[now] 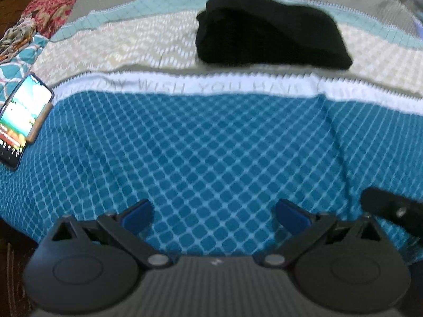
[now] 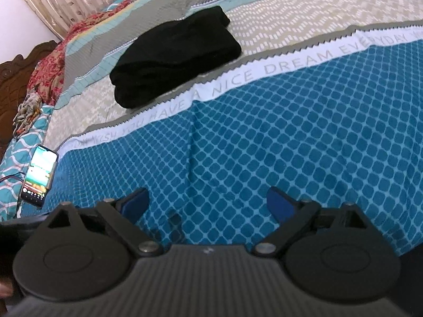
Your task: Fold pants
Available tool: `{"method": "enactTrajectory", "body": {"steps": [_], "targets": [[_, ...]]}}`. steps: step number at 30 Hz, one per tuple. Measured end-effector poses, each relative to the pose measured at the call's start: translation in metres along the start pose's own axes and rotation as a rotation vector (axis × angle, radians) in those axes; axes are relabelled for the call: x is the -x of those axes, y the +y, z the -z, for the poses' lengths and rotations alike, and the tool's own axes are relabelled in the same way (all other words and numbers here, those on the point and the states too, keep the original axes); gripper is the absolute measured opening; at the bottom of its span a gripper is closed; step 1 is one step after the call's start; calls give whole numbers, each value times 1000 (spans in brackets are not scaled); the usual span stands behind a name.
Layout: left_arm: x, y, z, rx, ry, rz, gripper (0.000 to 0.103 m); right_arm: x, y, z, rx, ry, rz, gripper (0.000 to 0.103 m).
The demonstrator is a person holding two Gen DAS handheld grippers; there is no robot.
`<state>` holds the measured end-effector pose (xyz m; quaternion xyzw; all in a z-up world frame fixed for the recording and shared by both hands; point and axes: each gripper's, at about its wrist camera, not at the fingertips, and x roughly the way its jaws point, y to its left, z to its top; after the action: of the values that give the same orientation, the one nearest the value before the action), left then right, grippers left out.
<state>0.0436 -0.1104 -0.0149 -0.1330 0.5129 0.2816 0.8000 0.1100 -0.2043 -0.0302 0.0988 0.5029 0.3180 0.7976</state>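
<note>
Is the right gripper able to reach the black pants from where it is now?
Probably yes. The right gripper is open and empty, and only bare bedspread lies between it and the folded black pants; nothing blocks the way.

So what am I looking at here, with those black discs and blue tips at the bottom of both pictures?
Those are hand-held grippers, one in each of a person's hands, each with a camera looking forward along its two fingers. One picture comes from the left gripper, the other from the right gripper. Both have their jaws open and hold nothing. Below them is a bed with a patterned bedspread. On it, farther away, lie black pants, already folded into a compact bundle and touched by neither gripper. A phone with a lit screen lies near the bed's left edge, and some floral fabric is bunched up at the far left.
</note>
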Motion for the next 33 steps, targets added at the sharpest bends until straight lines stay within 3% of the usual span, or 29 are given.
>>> {"method": "enactTrajectory", "body": {"steps": [7,33], "targets": [[-6,-2,3,-18,14,-5,103,-5,-3,0,9,19,-13,103],[-5,-3,3,4,38,0,103,0,-6,5,-40,-5,-38,103]]}}
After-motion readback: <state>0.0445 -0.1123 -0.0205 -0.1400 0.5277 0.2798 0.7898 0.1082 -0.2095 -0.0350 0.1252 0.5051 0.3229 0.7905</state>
